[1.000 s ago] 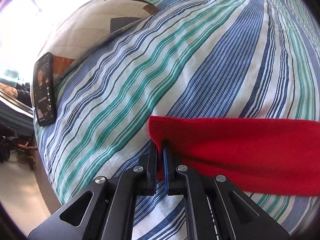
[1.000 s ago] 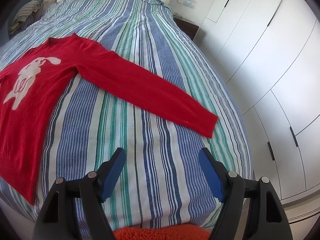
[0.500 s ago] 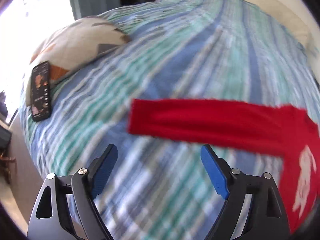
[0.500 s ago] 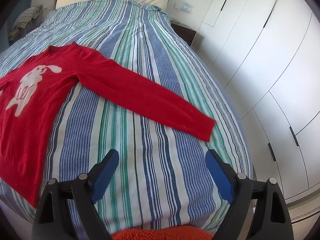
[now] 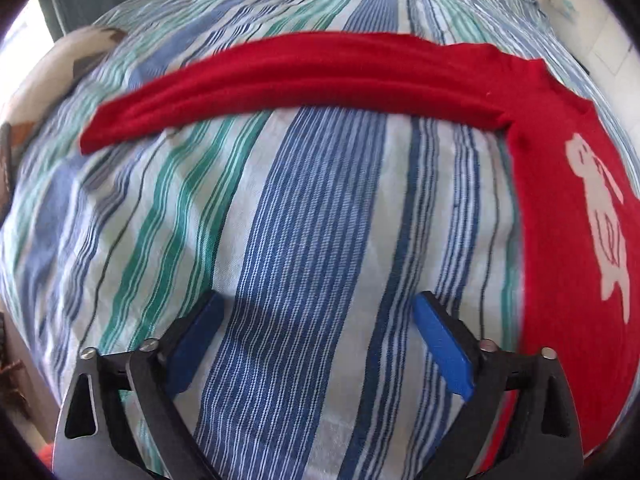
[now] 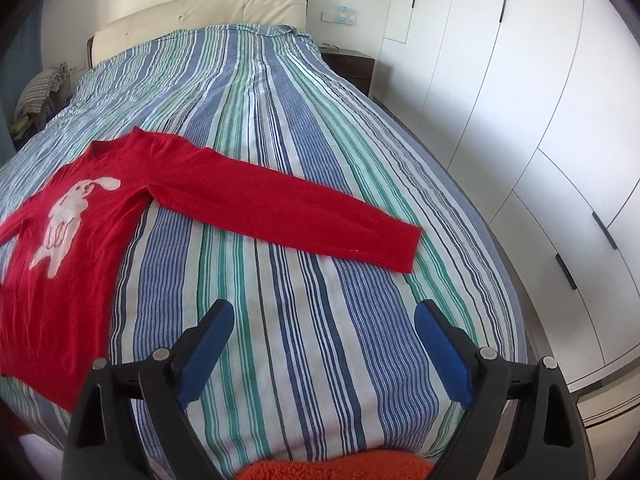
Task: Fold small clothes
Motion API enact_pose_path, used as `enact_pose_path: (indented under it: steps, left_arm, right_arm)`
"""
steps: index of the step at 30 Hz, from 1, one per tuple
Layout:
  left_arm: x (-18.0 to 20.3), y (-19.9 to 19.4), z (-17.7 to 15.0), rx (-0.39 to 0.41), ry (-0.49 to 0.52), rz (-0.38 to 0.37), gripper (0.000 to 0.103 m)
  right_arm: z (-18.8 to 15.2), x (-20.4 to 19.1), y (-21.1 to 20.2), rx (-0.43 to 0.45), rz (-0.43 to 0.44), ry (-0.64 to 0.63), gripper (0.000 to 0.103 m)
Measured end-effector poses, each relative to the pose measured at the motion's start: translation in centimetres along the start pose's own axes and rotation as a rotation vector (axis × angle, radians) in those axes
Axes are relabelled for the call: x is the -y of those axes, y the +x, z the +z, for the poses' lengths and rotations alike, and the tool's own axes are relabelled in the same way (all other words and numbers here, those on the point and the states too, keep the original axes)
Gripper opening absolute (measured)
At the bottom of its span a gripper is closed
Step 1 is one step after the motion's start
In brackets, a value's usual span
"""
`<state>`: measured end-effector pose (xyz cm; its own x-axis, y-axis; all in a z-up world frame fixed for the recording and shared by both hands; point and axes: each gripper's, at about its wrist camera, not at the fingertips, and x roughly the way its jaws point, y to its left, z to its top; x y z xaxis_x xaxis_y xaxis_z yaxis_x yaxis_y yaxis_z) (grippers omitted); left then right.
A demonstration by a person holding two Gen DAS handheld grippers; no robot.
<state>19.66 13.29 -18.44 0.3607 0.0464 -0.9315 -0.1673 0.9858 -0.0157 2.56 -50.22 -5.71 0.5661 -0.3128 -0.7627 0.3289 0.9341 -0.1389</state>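
Note:
A small red sweater (image 6: 80, 240) with a white rabbit print lies flat on the striped bed, both sleeves stretched out sideways. In the left wrist view one sleeve (image 5: 280, 76) runs across the top and the body (image 5: 568, 240) fills the right edge. My left gripper (image 5: 318, 320) hovers over bare bedspread below that sleeve, its jaws opening wide with nothing between them. My right gripper (image 6: 324, 328) hangs over the bedspread short of the other sleeve's cuff (image 6: 400, 244), its jaws opening too, and nothing is between them.
The striped bedspread (image 6: 280, 120) covers the whole bed, with a cream headboard (image 6: 200, 12) at the far end. White wardrobe doors (image 6: 520, 100) line the right side. A patterned pillow (image 5: 64, 68) lies at the bed's left edge. An orange fluffy thing (image 6: 336, 468) shows below the right gripper.
My left gripper has let go of the sleeve cuff, opened wide and pulled back toward the sweater's body. The right gripper's jaws have spread a little wider and it has lifted slightly.

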Motion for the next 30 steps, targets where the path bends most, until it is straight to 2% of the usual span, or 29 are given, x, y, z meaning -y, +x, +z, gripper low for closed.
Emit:
enact_pose_path:
  steps: [9, 30]
  left_arm:
    - [0.29, 0.14, -0.86, 0.053, 0.037, 0.024, 0.103]
    - [0.09, 0.29, -1.16, 0.058, 0.047, 0.032, 0.103]
  right_arm:
    - [0.01, 0.02, 0.0, 0.004, -0.003, 0.014, 0.091]
    - [0.07, -0.19, 0.37, -0.011, -0.007, 0.01, 0.091]
